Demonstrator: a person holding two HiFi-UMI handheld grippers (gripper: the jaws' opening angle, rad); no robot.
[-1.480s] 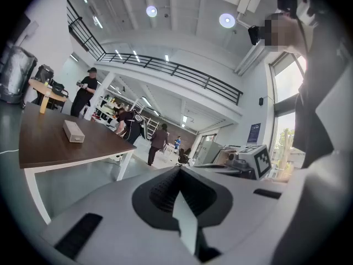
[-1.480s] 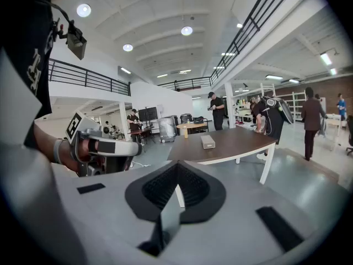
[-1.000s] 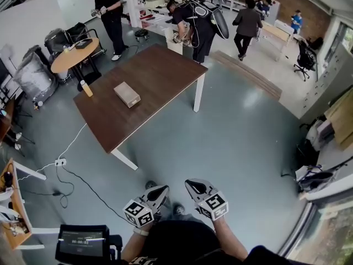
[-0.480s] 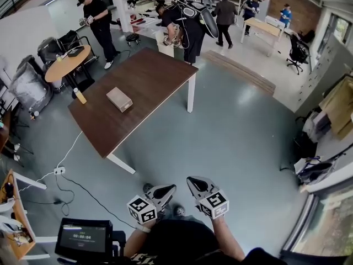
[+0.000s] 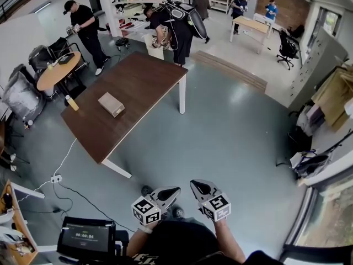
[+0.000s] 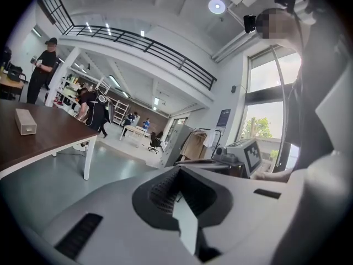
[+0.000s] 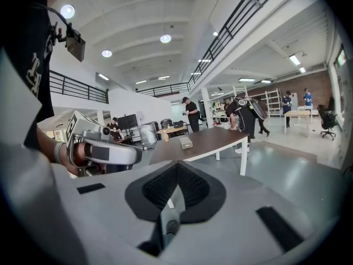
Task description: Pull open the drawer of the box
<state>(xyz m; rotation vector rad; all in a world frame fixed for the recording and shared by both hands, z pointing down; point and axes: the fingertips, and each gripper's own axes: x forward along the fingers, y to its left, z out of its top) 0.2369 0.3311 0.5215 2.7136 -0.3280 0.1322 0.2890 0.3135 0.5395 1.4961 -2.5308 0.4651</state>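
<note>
The box (image 5: 111, 104) is a small tan-grey block lying on the dark brown table (image 5: 138, 81), far ahead and to the left. It also shows in the left gripper view as the box (image 6: 25, 121) and in the right gripper view as the box (image 7: 186, 142); I cannot make out its drawer at this distance. My left gripper (image 5: 169, 192) and right gripper (image 5: 197, 185) hang side by side close to my body, above the grey floor and well short of the table. Both are shut and hold nothing, as the left gripper (image 6: 177, 173) and right gripper (image 7: 177, 167) show in their own views.
A round wooden table (image 5: 55, 73) and a yellow bottle (image 5: 72, 102) on the floor stand left of the brown table. Several people (image 5: 174, 26) work at the back. A power strip with cables (image 5: 56, 178) and a screen (image 5: 85, 237) lie near left. Grey cabinets (image 5: 320, 65) line the right.
The table and box have slid left and slightly down in the head view as my view shifted. People at the back have walked on. Both grippers keep their place before me, still shut.
</note>
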